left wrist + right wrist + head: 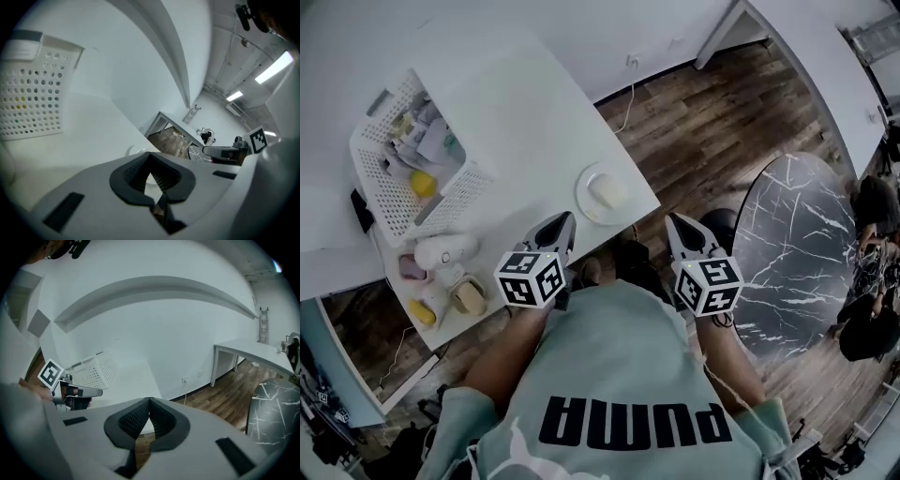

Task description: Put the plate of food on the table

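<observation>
While the person stands at its corner, the big white tabletop (516, 103) fills the top left of the head view. A dark round table (797, 272) with white veins stands on the wood floor (712, 122) to the right, apart from the tabletop. A white basket (394, 202) full of holes sits on the left part of the tabletop, with mixed things inside it.

The left gripper (561, 223) is held over the near edge of the tabletop. Its dark fingers (136, 173) are pressed together and hold nothing. The right gripper (678, 225) is held over the floor, between the tabletop and the round table. Its fingers (133, 420) are pressed together too and hold nothing.

The plate (584, 192) lies flat on the tabletop near the right corner, just past the tip of the left gripper. A pale lump of food (607, 192) sits on it. A few small jars (445, 251) lie near the basket.
</observation>
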`<state>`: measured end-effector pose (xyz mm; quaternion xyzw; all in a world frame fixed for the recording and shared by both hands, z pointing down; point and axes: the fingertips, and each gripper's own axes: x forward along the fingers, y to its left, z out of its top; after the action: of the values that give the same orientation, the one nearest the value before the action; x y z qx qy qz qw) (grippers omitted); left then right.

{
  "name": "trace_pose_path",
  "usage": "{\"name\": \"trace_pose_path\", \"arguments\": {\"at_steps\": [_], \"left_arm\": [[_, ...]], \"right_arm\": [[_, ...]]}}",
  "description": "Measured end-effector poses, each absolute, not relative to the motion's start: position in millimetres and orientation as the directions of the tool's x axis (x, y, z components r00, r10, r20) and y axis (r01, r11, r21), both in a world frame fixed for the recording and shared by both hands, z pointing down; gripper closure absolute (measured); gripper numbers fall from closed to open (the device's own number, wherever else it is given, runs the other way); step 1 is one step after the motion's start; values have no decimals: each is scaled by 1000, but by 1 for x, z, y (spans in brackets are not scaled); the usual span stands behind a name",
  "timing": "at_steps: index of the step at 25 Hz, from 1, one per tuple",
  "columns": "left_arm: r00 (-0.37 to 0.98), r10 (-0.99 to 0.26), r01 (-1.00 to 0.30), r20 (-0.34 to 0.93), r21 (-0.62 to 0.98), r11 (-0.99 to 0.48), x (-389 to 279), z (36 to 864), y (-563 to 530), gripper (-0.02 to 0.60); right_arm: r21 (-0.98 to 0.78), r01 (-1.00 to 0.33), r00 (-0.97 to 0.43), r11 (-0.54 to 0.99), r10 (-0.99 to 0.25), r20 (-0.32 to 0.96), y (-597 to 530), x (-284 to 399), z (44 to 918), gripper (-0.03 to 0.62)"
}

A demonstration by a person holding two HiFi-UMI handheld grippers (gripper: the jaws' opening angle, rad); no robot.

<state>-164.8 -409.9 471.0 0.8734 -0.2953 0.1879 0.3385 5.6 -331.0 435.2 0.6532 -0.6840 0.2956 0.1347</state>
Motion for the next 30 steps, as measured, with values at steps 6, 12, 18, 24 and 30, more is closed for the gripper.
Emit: {"name": "trace_pose_path", "arguments": {"at_steps": [6,12,18,24,30], "left_arm": [[711,-374,-696,596,521,-494,-153,499,-423,575],[662,-362,-746,656,531,-403,-152,526,-433,575],[668,-317,-743,673,579,-336,-146,543,-434,523],[681,-280,-732,677,621,-281,-145,554,-437,471],[686,-263,-727,678,639,-250,-145,561,-444,456]], "right_arm": [[-352,-935,-280,53,-720,635,-357,16,475,586],[-487,-870,-420,74,-630,654,-374,17,510,586],[-556,-827,-497,85,-573,652,-386,18,529,585],[-612,-788,-549,72,-533,644,-396,19,544,580],[-654,-754,-586,55,-507,633,-404,16,552,560]]}}
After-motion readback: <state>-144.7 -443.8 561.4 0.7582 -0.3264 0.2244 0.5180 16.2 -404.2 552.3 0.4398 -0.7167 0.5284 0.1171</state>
